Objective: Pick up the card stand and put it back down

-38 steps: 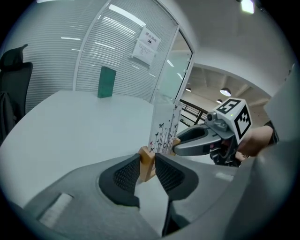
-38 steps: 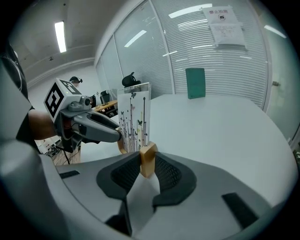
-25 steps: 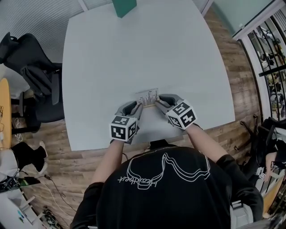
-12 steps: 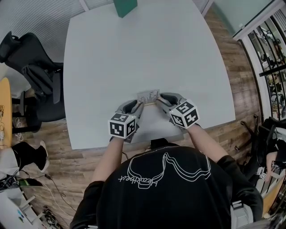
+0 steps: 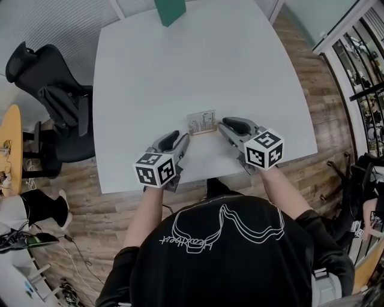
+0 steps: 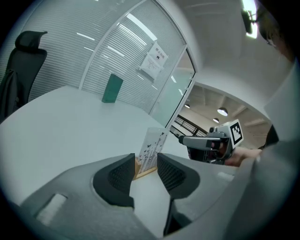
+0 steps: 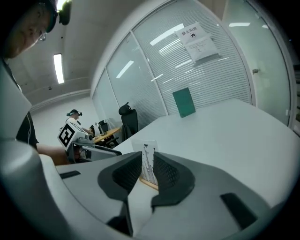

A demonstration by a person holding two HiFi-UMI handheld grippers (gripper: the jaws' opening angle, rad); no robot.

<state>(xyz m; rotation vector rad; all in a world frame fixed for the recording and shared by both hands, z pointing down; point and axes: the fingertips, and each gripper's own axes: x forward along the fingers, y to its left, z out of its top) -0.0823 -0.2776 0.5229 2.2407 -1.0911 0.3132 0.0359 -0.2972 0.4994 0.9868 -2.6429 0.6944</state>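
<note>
Since the card stand (image 5: 201, 122) is sitting upright on its little wooden base on the bench (image 5: 180, 72), near the front edge and roughly mid-width, I'd say the put-back part is pretty much done and nothing is carrying it right now.

The left tongs (image 5: 182, 141) hover off the stand's left end, a bit toward the person, with a strip of bare bench between tips and stand. Their jaws have just been opening and stand fairly wide, with nothing between the pads. In the left gripper view you only see the stand through the gap, further out.

The right tongs (image 5: 223, 124) sit just beside the stand's right end. Those jaws have just been closing to a narrower gap. In the right gripper view the card lines up with the slot so neatly that it's honestly hard to say whether the tips overlap it at all. My read is the pads aren't pressing on it, since the stand looks planted flat on the bench.

Why one on each side? My guess is that it's a thin, tall card in a narrow base, so a pinch at both ends keeps it level and stops it tipping as it's set down. Both tongs point at it from the sides, angled down a little, which fits that.

A green board (image 5: 170, 8) stands at the bench's far edge, well apart and not involved.
</note>
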